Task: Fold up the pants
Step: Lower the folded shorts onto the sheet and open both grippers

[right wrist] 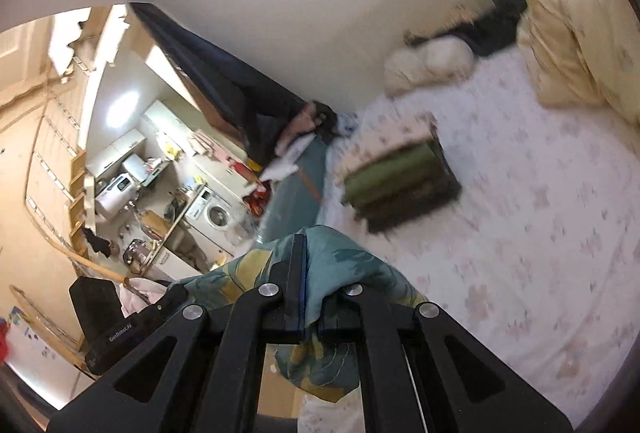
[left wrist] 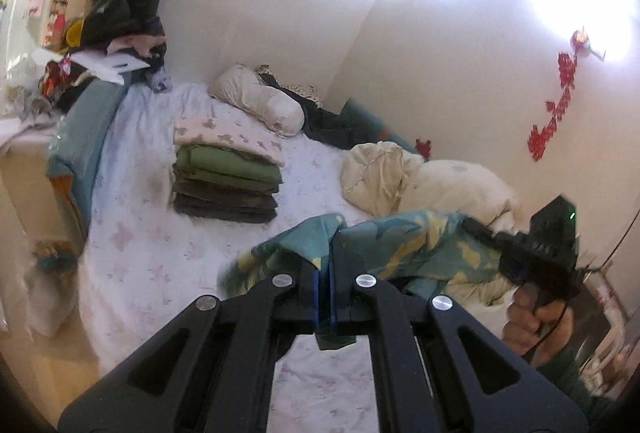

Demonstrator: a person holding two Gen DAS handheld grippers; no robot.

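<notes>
Holding the teal and yellow patterned pants (left wrist: 404, 245) up off the bed (left wrist: 152, 245), pinched at two spots along one edge so the cloth is hanging free and, judging by that, getting straightened before any fold. Clamping down with the left gripper (left wrist: 325, 293), both fingers pressed together on a bunched fold of the fabric; doing the same with the right gripper (right wrist: 306, 297), closed tight on its own gather, with loose cloth drooping below the fingers. Keeping the two grips near each other, probably because the waistband or a leg end is being sought. Leaving the stack of folded green and dark garments (left wrist: 226, 185) well apart on the flowered sheet, likely as the place for finished pieces. Sitting beyond, against the wall, the cream duvet (left wrist: 424, 181) and a pillow (left wrist: 260, 101).
</notes>
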